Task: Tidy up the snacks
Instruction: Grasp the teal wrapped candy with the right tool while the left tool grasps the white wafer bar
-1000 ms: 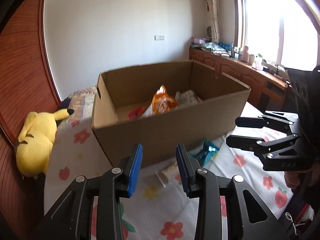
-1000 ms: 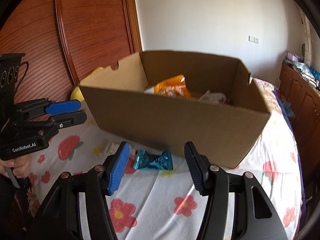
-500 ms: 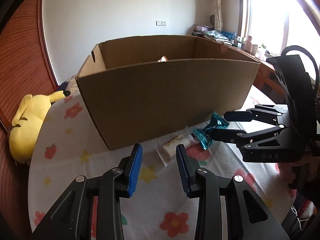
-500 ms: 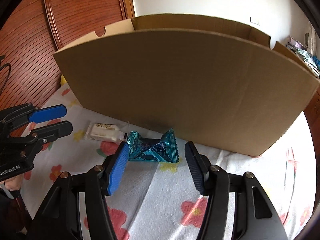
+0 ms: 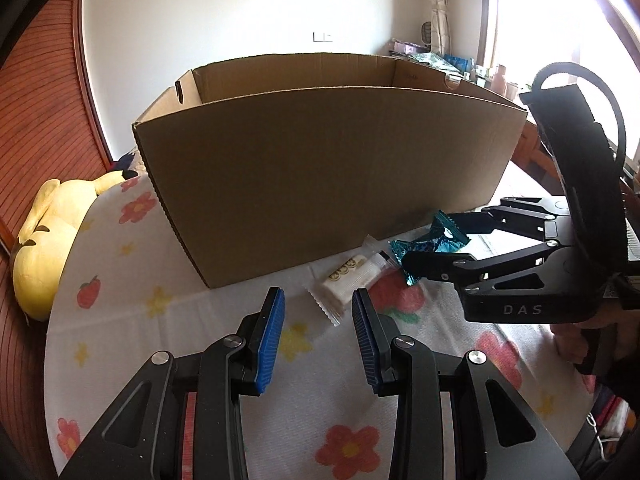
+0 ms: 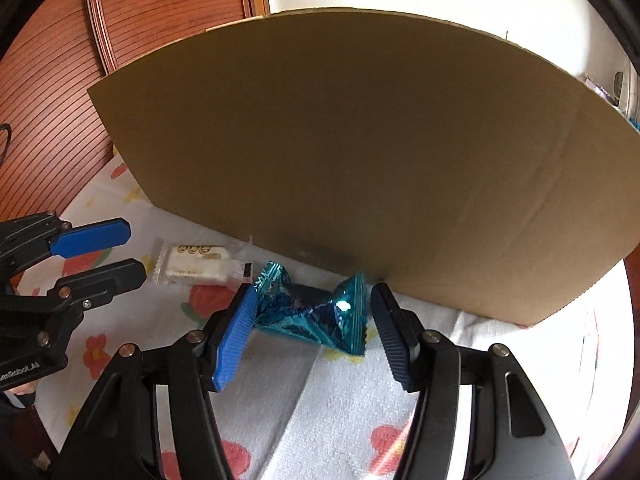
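Observation:
A big open cardboard box (image 5: 320, 176) stands on the flowered cloth; its near wall (image 6: 360, 152) fills the right wrist view and hides its inside. A teal foil snack (image 6: 316, 312) lies against the box's foot. My right gripper (image 6: 312, 300) is open with its blue pads on either side of the snack; it also shows in the left wrist view (image 5: 444, 240). A white wrapped snack (image 5: 352, 280) lies left of the teal one. My left gripper (image 5: 318, 300) is open and empty just short of it; it also shows in the right wrist view (image 6: 116, 250).
A yellow plush toy (image 5: 52, 236) lies at the left edge of the cloth by a red-brown wooden wall (image 6: 160, 12). A wooden sideboard with clutter (image 5: 436, 60) stands under the window at the right.
Both grippers have dropped low and come forward to the box's foot. The right gripper's pads now straddle the teal snack. The box's contents have gone out of sight.

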`<state>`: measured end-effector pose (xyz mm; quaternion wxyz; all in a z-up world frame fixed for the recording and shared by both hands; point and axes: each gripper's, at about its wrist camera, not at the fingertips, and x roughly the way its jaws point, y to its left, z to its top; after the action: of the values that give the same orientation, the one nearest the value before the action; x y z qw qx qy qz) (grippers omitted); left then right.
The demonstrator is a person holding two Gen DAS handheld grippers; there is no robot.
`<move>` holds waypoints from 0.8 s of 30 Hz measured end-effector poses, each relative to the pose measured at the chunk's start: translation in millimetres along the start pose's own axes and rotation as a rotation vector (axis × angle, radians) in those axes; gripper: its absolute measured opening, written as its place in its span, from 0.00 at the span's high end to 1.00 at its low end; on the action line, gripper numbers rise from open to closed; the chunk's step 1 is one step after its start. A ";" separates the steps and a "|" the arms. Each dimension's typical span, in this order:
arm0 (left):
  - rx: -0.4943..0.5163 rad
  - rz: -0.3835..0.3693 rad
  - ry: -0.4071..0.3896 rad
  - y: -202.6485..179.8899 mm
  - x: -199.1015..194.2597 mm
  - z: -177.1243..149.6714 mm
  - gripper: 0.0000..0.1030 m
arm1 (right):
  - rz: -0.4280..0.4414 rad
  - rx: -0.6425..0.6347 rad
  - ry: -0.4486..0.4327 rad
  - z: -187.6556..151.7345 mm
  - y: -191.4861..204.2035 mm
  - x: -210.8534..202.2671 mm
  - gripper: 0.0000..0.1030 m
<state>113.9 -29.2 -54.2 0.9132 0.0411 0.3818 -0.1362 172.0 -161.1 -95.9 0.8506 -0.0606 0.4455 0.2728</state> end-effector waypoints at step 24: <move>0.026 -0.028 0.049 -3.6 30.0 15.4 0.64 | 0.024 -0.005 -0.046 -18.7 -3.1 -25.0 0.72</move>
<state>143.6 -41.9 -64.4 0.9010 0.0509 0.4028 -0.1527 148.7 -180.4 -87.8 0.8572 -0.0510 0.4257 0.2853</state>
